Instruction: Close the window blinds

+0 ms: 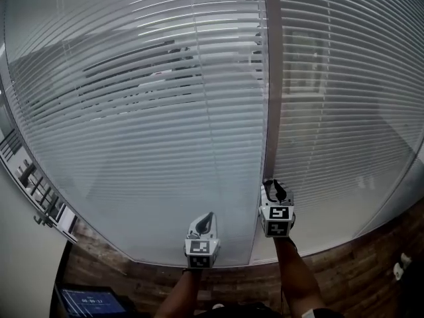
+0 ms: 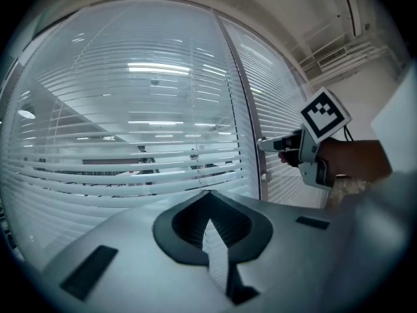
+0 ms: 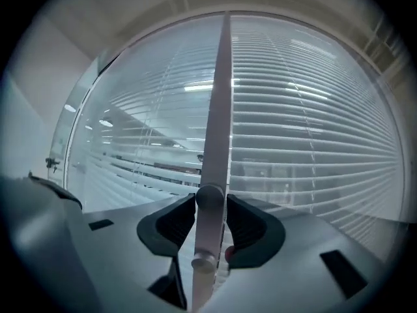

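Blinds [image 1: 165,111] hang behind glass, slats part-open, out of direct reach. Control appears to be the knob [image 3: 210,195] on the mullion [image 1: 268,78]: small, rigid, probably slippery; grip squarely across it. Right gripper [image 1: 275,189] spread, straddling the knob. Left gripper [image 1: 206,220] pressed together, empty.

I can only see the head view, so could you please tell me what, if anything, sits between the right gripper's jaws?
Observer: The jaws of the right gripper sit close on either side of a round knob on the vertical post. I cannot tell whether they press on it.
Operator: Thank you. And the left gripper?
Observer: The left gripper has its jaws together, with nothing between them.
Operator: Is there anything else on that post?
Observer: Yes, the right gripper view shows a second knob on it, below the jaws.
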